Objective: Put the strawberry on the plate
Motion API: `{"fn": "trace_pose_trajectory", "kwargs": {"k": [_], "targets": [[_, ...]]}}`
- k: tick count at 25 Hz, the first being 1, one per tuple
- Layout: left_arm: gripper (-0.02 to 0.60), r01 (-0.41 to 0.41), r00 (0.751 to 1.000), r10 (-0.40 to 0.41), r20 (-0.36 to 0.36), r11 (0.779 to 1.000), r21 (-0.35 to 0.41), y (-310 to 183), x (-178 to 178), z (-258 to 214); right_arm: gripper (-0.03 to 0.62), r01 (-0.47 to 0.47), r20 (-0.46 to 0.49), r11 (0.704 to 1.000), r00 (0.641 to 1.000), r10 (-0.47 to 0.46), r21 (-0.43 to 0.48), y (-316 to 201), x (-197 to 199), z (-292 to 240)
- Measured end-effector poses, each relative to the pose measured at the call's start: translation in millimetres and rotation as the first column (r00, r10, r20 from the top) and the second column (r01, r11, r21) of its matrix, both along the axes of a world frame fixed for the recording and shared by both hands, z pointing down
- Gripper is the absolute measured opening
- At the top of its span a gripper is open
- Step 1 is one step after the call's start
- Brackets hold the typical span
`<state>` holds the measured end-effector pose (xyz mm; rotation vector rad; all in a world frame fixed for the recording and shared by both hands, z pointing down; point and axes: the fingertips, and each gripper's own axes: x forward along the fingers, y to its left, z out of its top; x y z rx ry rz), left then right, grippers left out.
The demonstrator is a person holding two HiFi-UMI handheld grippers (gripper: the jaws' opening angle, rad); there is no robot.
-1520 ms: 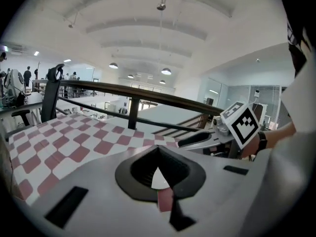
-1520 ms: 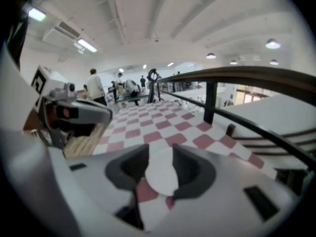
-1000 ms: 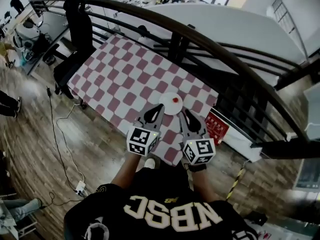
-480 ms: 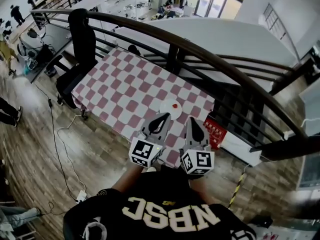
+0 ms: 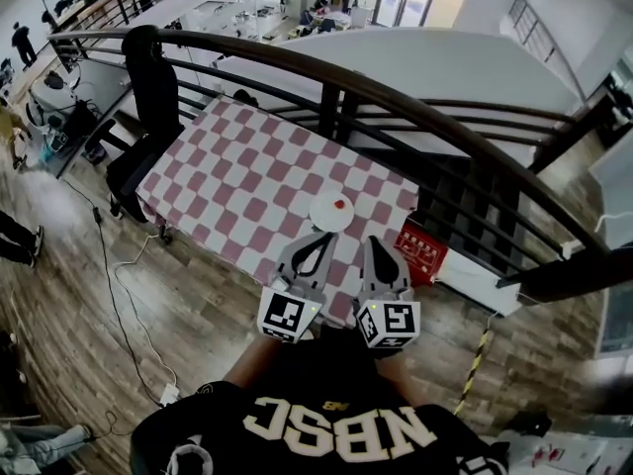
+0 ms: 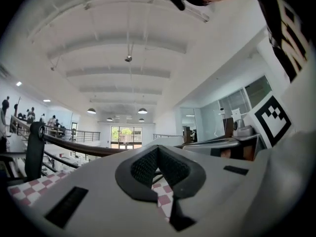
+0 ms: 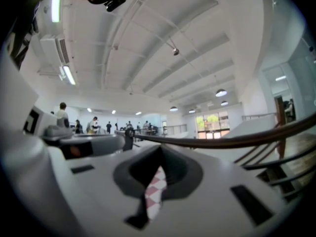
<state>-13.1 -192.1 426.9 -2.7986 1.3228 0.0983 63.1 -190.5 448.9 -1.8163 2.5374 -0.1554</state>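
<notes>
The strawberry [image 5: 339, 205] lies on the plate [image 5: 320, 217], on the tabletop [image 5: 247, 176] just ahead of the left tongs [image 5: 318, 239], the right tongs [image 5: 374, 247] slightly farther off, both clenched empty.

Strawberry [image 5: 339, 205]: tiny red speck

Red-and-white checkered tablecloth table [image 5: 247, 181]: bare cloth across centre and left of frame, open to pass. Only obstacle on it is the white round plate [image 5: 324, 216] with small red strawberry [image 5: 339, 206] (near the table's lower-right edge). Dark curved metal railing [image 5: 415, 112] walls the far side. Black chair [image 5: 150, 77] at left end; red box [image 5: 420, 250] just beside right end.
</notes>
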Motion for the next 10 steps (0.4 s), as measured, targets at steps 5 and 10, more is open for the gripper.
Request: {"fn": "trace_pose_trajectory", "kwargs": {"k": [5,10], "targets": [[0.009,0.002,1.0,-0.002,0.009,1.0,-0.023,4,12,9,0.018,-0.02,-0.002,1.0,1.0,0.02,-0.011,7,11,7],[0.009,0.018,0.999,-0.016,0.03,0.998,-0.054,3,6,23,0.018,0.002,-0.005,0.999,1.0,-0.002,-0.038,14,4,18]]}}
